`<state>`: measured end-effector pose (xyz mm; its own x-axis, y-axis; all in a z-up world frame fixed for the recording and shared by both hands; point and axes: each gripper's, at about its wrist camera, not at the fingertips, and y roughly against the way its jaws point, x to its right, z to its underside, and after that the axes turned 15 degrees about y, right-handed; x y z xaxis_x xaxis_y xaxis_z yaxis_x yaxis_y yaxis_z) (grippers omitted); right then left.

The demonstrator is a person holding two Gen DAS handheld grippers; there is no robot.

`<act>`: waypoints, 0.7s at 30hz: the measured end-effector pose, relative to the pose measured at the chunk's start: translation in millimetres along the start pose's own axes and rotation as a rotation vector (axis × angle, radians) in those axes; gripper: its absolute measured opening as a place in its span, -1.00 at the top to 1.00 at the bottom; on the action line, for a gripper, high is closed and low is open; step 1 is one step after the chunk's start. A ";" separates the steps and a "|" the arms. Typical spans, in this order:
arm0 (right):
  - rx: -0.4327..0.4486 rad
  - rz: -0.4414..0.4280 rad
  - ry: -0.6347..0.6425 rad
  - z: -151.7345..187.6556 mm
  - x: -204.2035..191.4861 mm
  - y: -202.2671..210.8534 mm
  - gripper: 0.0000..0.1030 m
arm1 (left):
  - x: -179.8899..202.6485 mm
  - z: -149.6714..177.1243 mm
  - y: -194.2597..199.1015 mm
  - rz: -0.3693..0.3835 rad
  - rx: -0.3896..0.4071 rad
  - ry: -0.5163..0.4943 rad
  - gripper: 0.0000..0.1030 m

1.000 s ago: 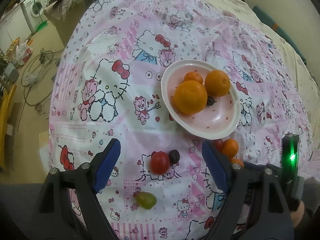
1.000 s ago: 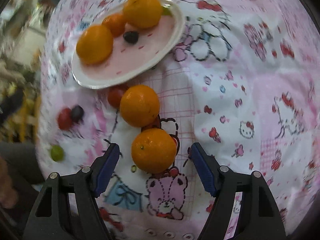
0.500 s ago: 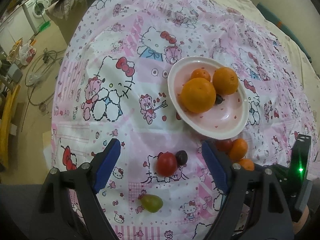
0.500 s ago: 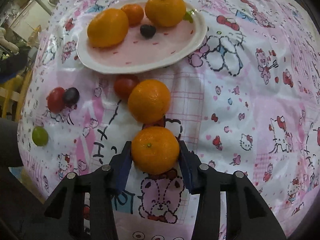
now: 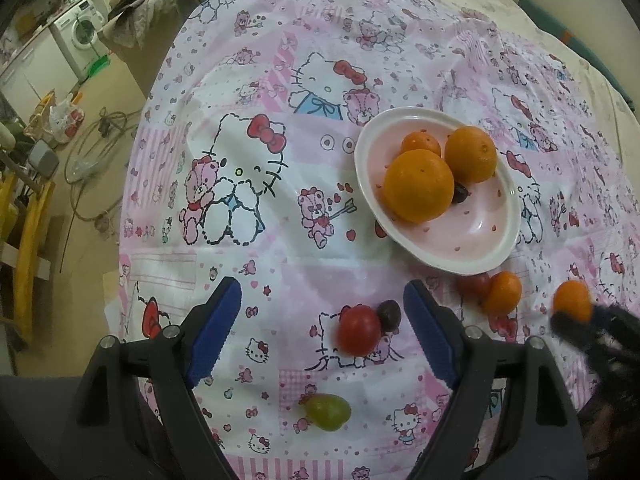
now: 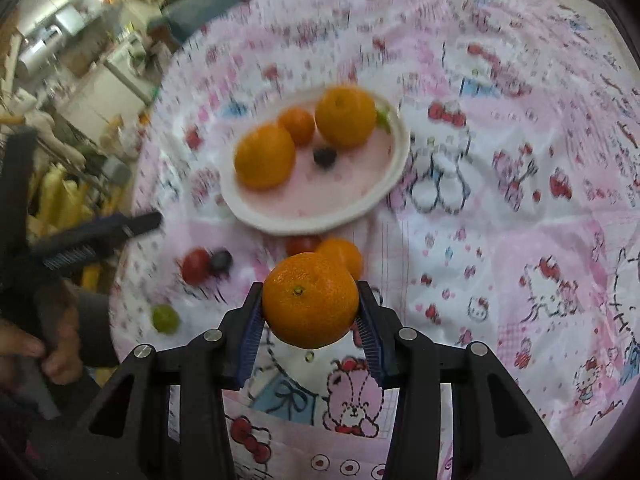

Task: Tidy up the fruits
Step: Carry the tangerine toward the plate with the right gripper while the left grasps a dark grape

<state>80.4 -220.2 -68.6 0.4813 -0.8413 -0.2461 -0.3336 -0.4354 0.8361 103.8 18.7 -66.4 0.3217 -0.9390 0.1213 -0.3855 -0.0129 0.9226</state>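
Item: mandarin (image 6: 310, 300), newly clamped and lifted off the tablecloth (image 6: 500, 240) by right gripper (image 6: 310, 322), bound for plate (image 6: 316, 220) at 12 o'clock; left gripper (image 5: 320, 336) released, empty.

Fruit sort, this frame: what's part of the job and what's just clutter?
Job:
- orange clamped in the right gripper
- plate holding three oranges and a dark grape
- loose on the cloth: orange, two tomatoes, dark grape, green grape

Clutter:
- washing machine
- hose on the floor
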 end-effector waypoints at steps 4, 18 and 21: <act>0.089 -0.016 -0.024 -4.0 4.7 18.0 0.11 | 3.6 0.9 -0.8 -0.004 -0.001 -0.019 -0.57; 0.221 -0.009 -0.149 -16.2 34.2 42.1 0.11 | 39.9 -10.5 -9.4 0.026 -0.160 -0.191 -0.57; 0.215 -0.008 -0.184 -16.4 43.3 39.4 0.11 | 46.9 -14.6 -19.2 0.006 -0.205 -0.264 -0.56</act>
<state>101.4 -268.5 -38.3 0.3356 -0.8733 -0.3532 -0.5040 -0.4832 0.7159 138.9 -20.1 -73.1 0.0744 -0.9958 0.0530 -0.1964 0.0375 0.9798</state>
